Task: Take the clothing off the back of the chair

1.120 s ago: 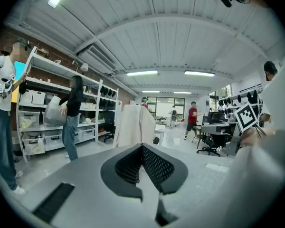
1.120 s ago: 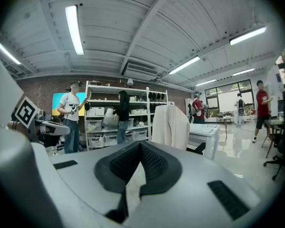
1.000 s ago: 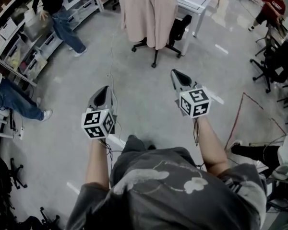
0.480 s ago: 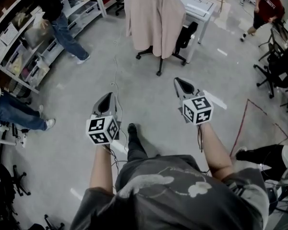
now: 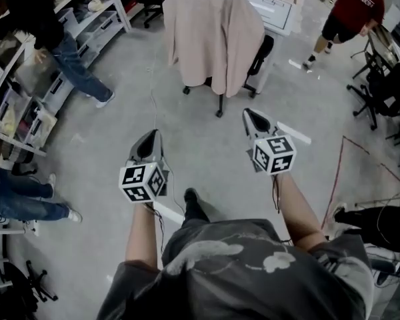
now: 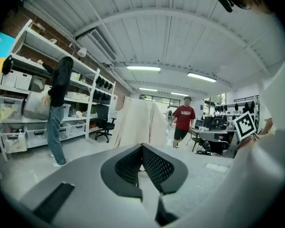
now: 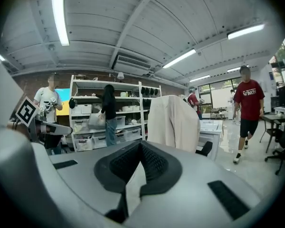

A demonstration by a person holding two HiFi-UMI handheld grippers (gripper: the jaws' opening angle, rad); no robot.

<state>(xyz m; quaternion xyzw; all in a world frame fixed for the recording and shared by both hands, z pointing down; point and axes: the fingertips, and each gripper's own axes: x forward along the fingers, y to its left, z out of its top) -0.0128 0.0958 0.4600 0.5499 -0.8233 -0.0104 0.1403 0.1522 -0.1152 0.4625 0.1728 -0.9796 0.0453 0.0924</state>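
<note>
Grippers first: left gripper (image 5: 153, 136) and right gripper (image 5: 251, 116) are held out low in front of the person, jaws together on each w/ nothing between them; in each gripper view the ribbed black pads meet at a point. Past them lies bare grey floor (image 5: 207, 149), smooth, prob. sealed concrete, w/ a thin cable (image 5: 153, 102) trailing across it. Clothing (image 5: 213, 39), a pale beige jacket-type garment, hangs draped over the back of the chair (image 5: 259, 52) ahead, well apart from both grippers. It's soft woven cloth w/ loose vertical folds, its shoulders sit wide over the backrest and the hem is long. Chair is a black swivel type on a star base w/ castors, so it'll prob. roll or spin if tugged. To do the approach well: come in square to the backrest, open both jaws before reaching, pinch cloth at each shoulder, then lift up & clear rather than drag sideways. White table (image 5: 277, 5) stands just behind the chair, w/ a white shelf (image 5: 117, 9) off to the left.
</note>
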